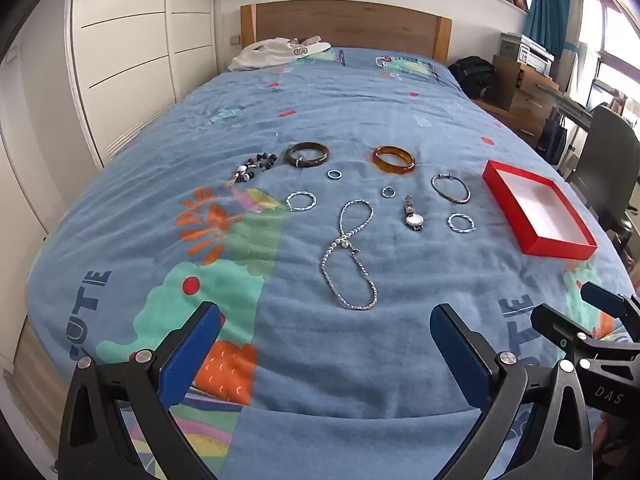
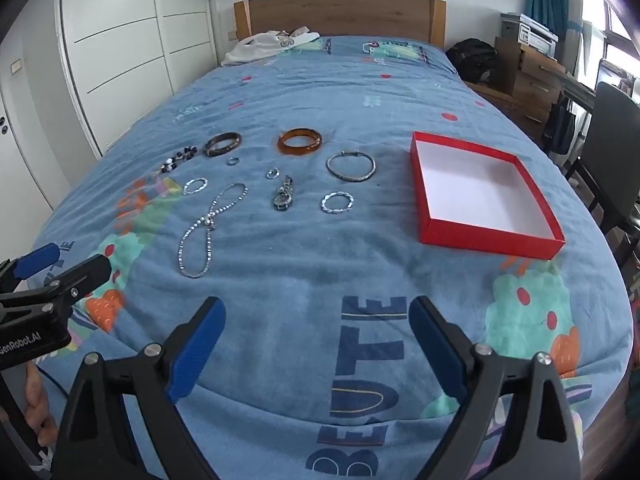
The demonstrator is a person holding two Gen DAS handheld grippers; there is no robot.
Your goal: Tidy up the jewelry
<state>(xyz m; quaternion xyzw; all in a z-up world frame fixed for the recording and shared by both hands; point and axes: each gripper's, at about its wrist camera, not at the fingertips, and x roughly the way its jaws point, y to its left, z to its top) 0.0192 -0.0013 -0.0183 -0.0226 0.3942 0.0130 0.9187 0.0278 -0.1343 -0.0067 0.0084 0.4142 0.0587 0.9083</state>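
Jewelry's all laid out on the bed, the beaded necklace [image 1: 349,256] straight ahead of the left gripper [image 1: 325,344] fingers, red box [image 2: 478,194] ahead-right of the right gripper [image 2: 317,344]. Both spread wide, holding nothing. Looks like step 1: reach forward, pinch a piece.
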